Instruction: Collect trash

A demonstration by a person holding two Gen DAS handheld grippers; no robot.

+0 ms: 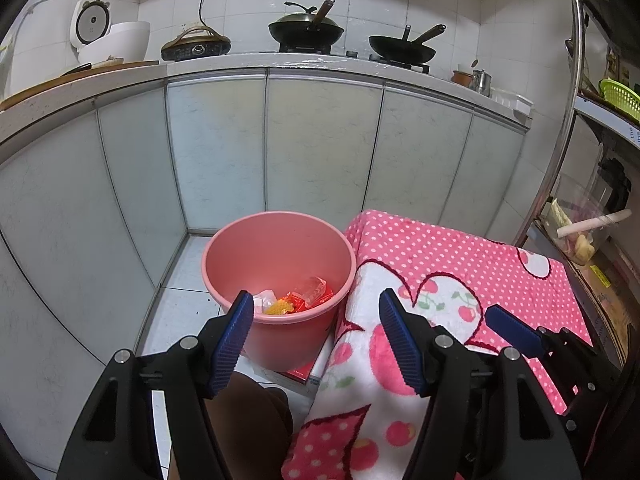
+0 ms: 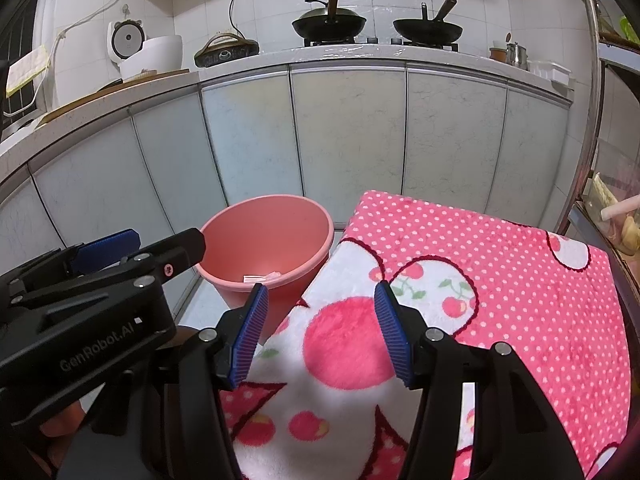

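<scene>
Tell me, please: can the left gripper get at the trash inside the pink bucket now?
Probably yes. The pink bucket is open on top, the left gripper is empty with fingers apart, and nothing lies between them and the trash.

White-tiled wall [image 1: 248, 4] above a pale stone counter [image 1: 224, 65]. Grey-blue panelled cabinet doors [image 1: 224, 148] beneath. Pale glossy tiled floor [image 1: 182, 304], evenly lit.
</scene>
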